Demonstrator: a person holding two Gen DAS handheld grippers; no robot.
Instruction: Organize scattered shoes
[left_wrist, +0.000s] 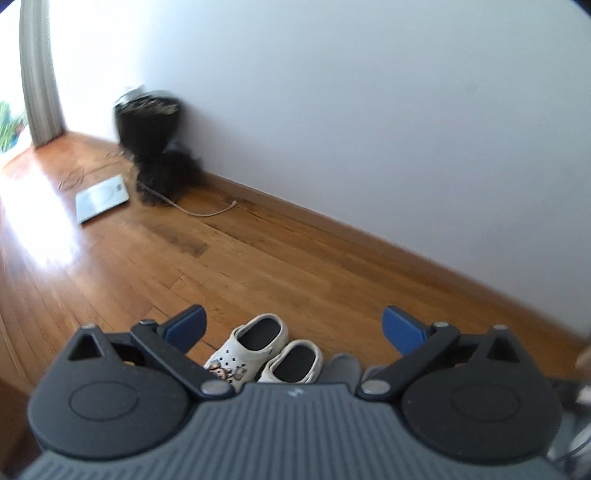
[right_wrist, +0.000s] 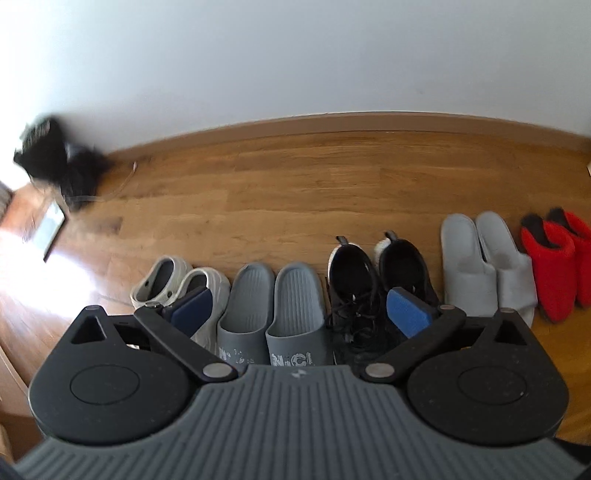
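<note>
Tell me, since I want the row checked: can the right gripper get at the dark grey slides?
Probably yes: the right gripper is open right above the dark grey slides, with nothing between them.

Ten shoes (right_wrist: 303, 302), five pairs, two grippers (right_wrist: 299, 306).

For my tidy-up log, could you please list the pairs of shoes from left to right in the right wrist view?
White perforated rubber clogs → dark grey ridged slides → black lace-up sneakers → light grey open-toe slippers → red fuzzy slippers.
</note>
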